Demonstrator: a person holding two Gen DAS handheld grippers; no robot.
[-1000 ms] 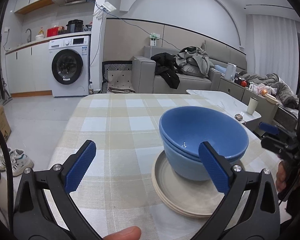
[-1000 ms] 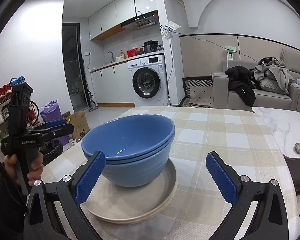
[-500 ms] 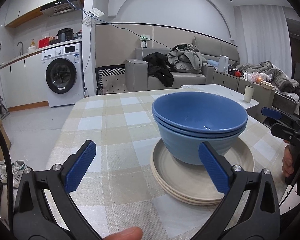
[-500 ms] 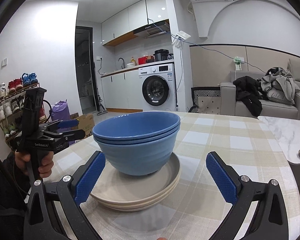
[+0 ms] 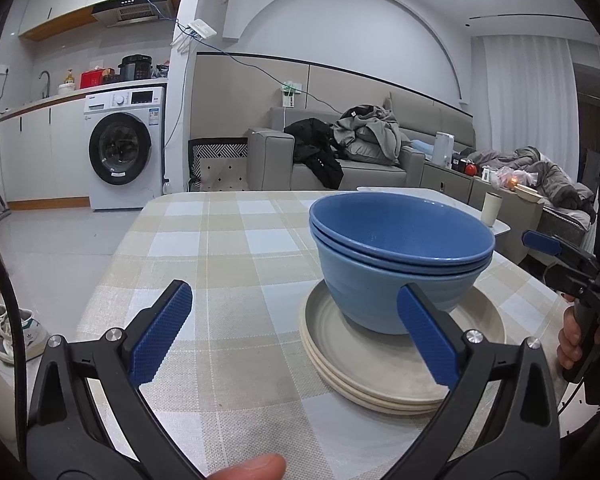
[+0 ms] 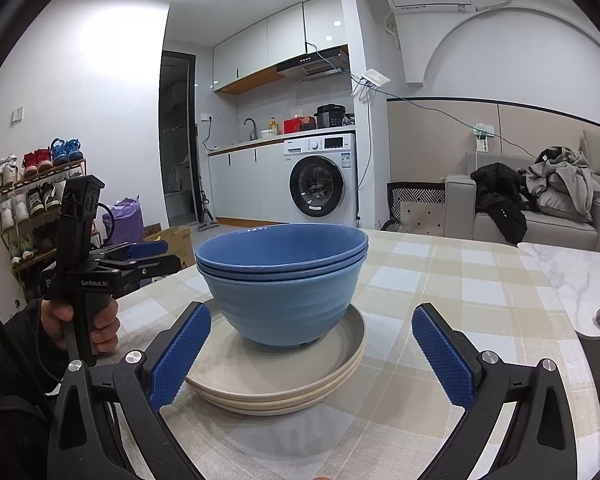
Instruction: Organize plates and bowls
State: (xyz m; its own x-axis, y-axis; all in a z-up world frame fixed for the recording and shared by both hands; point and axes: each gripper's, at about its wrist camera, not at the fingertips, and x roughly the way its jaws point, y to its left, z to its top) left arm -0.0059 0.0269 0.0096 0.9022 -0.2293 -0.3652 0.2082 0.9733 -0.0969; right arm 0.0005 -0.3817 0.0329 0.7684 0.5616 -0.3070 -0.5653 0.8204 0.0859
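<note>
- The table (image 5: 228, 248) with its beige, white and pale blue checked cloth is carrying one stack near the corner closest to both cameras, and open cloth is stretching away behind and to the left of it in the left wrist view
- Three cream plates (image 5: 384, 376) (image 6: 284, 384) are lying nested at the bottom of the stack, their rims showing as three stacked edges, flat on the cloth
- Blue bowls (image 5: 400, 256) (image 6: 284, 280) are sitting upright and nested in the middle of the top plate; three rim lines are showing, so they are counting as three, matte with faint ribbing on the outer wall
- The left gripper (image 5: 296, 336) is hovering low just in front of the stack with its fingers spread wide and gripping nothing; its right pad is overlapping the bowls' side in the view, though contact cannot be told
- The right gripper (image 6: 312, 356) is likewise gaping wide and empty, its two pads flanking the plates from the opposite side
</note>
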